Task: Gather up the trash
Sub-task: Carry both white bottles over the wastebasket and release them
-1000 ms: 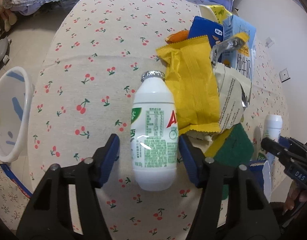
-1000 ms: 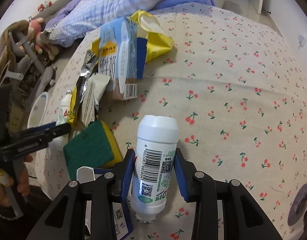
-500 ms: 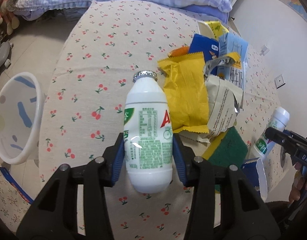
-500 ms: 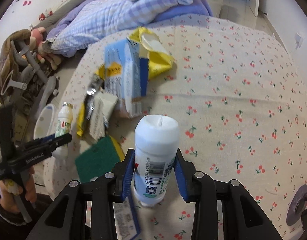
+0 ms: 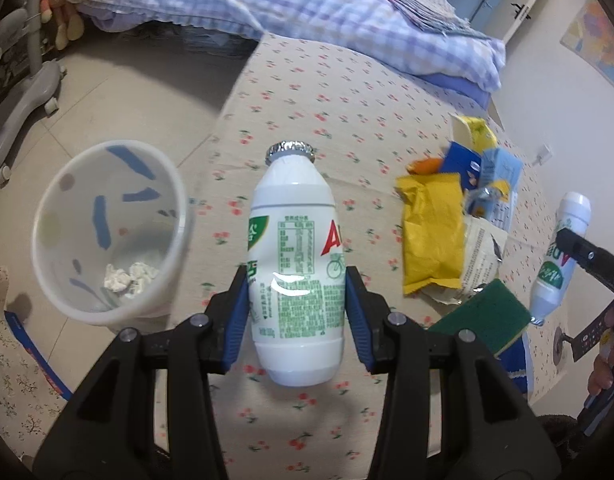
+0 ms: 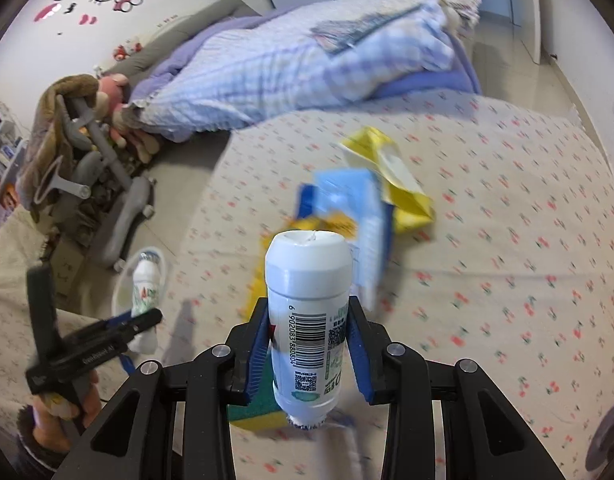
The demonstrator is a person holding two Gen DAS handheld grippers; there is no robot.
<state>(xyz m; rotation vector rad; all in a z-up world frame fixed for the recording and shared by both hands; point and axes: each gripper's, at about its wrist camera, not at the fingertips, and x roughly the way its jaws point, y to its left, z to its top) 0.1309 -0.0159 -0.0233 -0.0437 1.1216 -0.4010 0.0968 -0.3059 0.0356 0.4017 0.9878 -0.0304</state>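
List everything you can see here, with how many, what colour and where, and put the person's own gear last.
Drink bottles: two, white; foil-capped bottle in the left gripper, barcoded bottle in the right gripper.
Waste bin: one, white with blue marks, on the floor beside the table; crumpled paper inside.
Yellow wrapper: one, on the tablecloth in the trash pile.
Cartons: a few, blue and yellow, far side of the pile.
Sponge: one, green over yellow, near the pile's front.
Tablecloth: one, beige with red cherries.
Bedding: purple checked, behind the table.
Left gripper: black with blue pads, jaws clamped on its bottle.
Right gripper: same colours, jaws clamped on its bottle.
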